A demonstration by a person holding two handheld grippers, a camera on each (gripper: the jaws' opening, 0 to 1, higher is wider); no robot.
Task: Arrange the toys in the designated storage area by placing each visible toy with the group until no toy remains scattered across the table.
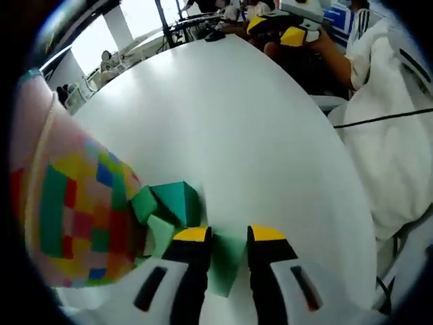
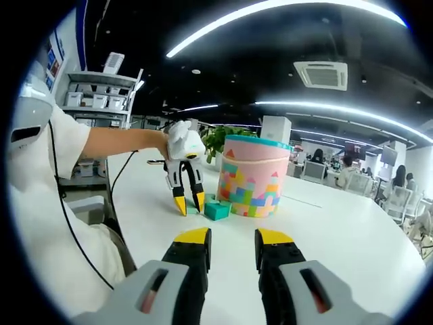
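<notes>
The left gripper (image 1: 229, 235) points down at the white table (image 1: 270, 149), its yellow-tipped jaws a little apart with a green block (image 1: 224, 264) between them. The block fills the gap, and the jaws seem to pinch it, though contact at the tips is hard to judge. Just left of the jaws lie more green blocks (image 1: 169, 206), bunched together and touching the foot of a pink tub (image 1: 74, 217) printed with coloured squares. The tub looms at the left edge of this view, so close that its top is cut off.

The right gripper view takes in the same spot from farther off. There the tub (image 2: 254, 176) stands whole and upright on the table (image 2: 338, 230), with a teal rim and a block-pattern band around its lower half. The left gripper (image 2: 189, 203) shows from the side, held by a gloved hand (image 2: 183, 142), jaws pointing straight down beside the tub. A teal block (image 2: 217, 210) sits on the table between that gripper and the tub; the block in the jaws is too small to make out from here.

The right gripper (image 2: 232, 237) hangs low over bare table, well apart from the toys, its jaws spread with nothing between them. In the left gripper view it appears small and far off (image 1: 291, 30) at the top, across the table, beside the person's white sleeve (image 1: 379, 61).
</notes>
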